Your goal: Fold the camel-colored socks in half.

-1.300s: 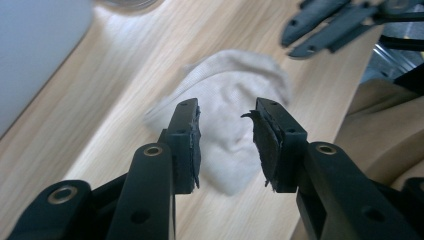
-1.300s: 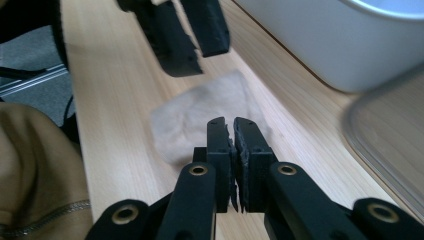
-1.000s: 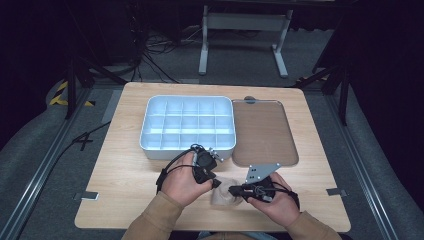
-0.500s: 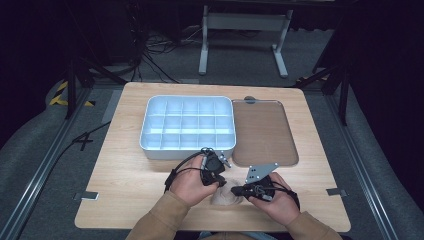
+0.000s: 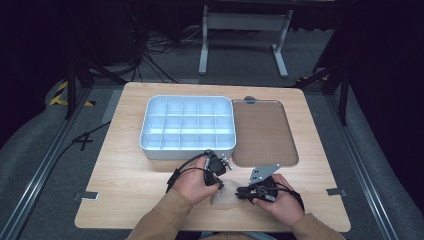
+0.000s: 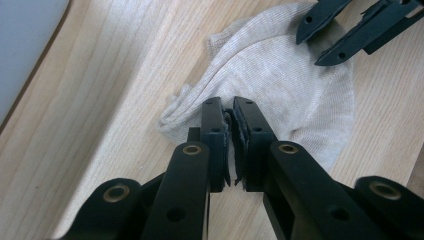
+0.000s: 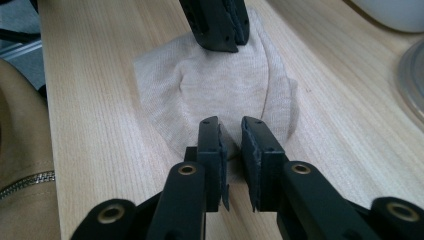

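Pale wood-grain table (image 6: 90, 100), crumpled knit sock (image 6: 280, 75) (beige) pinched by left claw (image 6: 231, 111), right claw (image 7: 230, 131) slightly parted.

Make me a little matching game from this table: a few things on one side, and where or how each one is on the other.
Things:
1. beige sock
2. white compartment box
3. brown tray
4. left gripper

Places or states:
A. right of the box
B. fingers pinched on the sock's edge
C. crumpled near the table's front edge
D. empty, at the table's middle

Pairs: 1-C, 2-D, 3-A, 4-B
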Tool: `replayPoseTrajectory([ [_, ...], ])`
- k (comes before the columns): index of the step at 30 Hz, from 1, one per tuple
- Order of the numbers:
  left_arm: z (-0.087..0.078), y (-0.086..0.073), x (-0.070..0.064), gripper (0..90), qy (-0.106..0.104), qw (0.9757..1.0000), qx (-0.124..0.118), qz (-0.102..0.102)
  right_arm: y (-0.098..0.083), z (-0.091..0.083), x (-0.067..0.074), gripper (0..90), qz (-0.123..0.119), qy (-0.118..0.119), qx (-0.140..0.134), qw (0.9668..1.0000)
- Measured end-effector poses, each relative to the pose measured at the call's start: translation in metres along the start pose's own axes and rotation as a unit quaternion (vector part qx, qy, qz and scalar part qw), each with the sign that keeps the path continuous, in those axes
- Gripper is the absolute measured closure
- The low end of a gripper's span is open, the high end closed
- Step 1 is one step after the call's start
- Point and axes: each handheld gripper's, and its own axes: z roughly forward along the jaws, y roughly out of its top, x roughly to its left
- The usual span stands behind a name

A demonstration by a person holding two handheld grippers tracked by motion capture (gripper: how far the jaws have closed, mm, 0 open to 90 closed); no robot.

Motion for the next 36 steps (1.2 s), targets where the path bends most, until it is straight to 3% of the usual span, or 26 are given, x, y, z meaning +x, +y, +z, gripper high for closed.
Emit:
replayPoseTrajectory([
  [8, -0.002, -0.002, 0.001, 82.7, -0.004, 1.0000, -0.005, -0.001, -0.002, 0.000, -0.002, 77.4, -0.014, 0.005, 0.003, 0.9999],
  [17, -0.024, -0.009, 0.001, 79.3, -0.007, 0.9988, -0.049, -0.005, -0.001, 0.001, 0.000, 77.1, -0.028, -0.024, -0.003, 0.9993],
  [29, -0.060, -0.032, -0.003, 75.6, 0.022, 0.9963, -0.083, -0.007, 0.006, -0.016, 0.003, 79.2, -0.025, -0.045, -0.055, 0.9972],
  [36, -0.067, -0.039, -0.004, 72.4, 0.029, 0.9949, -0.096, -0.013, 0.008, -0.019, 0.004, 82.8, -0.023, -0.047, -0.069, 0.9963],
])
